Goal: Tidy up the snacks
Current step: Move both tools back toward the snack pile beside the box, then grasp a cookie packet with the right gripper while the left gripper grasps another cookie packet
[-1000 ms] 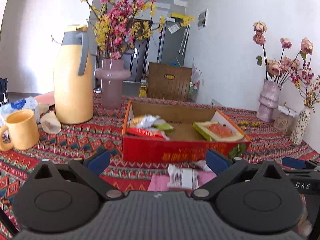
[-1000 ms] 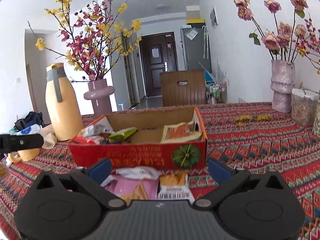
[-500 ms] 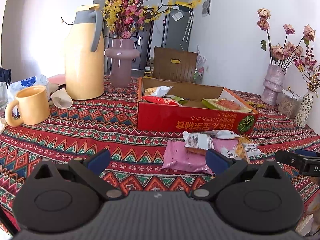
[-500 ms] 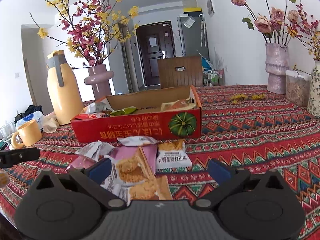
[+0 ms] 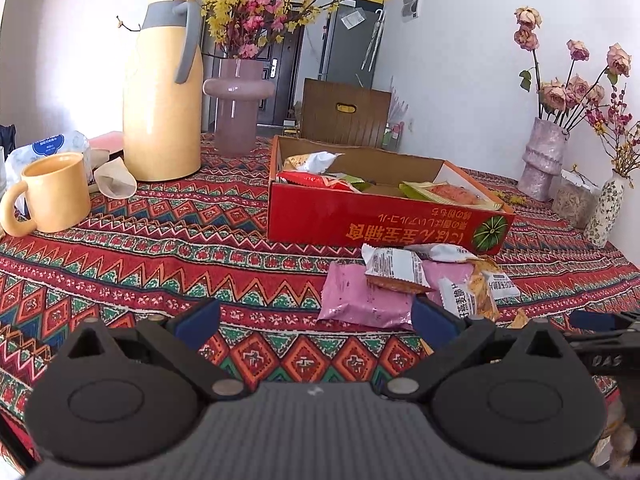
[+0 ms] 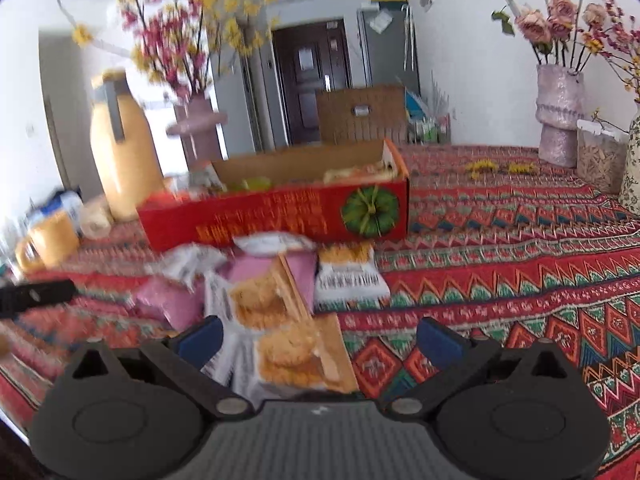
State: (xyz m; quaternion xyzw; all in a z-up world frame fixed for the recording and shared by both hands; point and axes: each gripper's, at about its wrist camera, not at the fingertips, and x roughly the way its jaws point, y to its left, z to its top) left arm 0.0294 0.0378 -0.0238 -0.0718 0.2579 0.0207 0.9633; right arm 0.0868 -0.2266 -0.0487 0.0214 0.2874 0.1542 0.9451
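Two grippers, both w/ jaws apart, empty. Left wrist view: left gripper (image 5: 316,316) faces tablecloth; snack pile (image 5: 416,284) lies ahead-right, before red box (image 5: 384,228). Right wrist view (blurred): right gripper (image 6: 320,338) nearer, cracker packet (image 6: 288,344) between fingers, long axis pointing boxward.

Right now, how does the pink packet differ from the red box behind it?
The pink packet is soft and lies flat on the cloth; the red box is stiff cardboard standing open-topped. The packet has smaller snack packs lying on it; the box holds packets inside. The packet looks smaller. Both sit on the patterned tablecloth.
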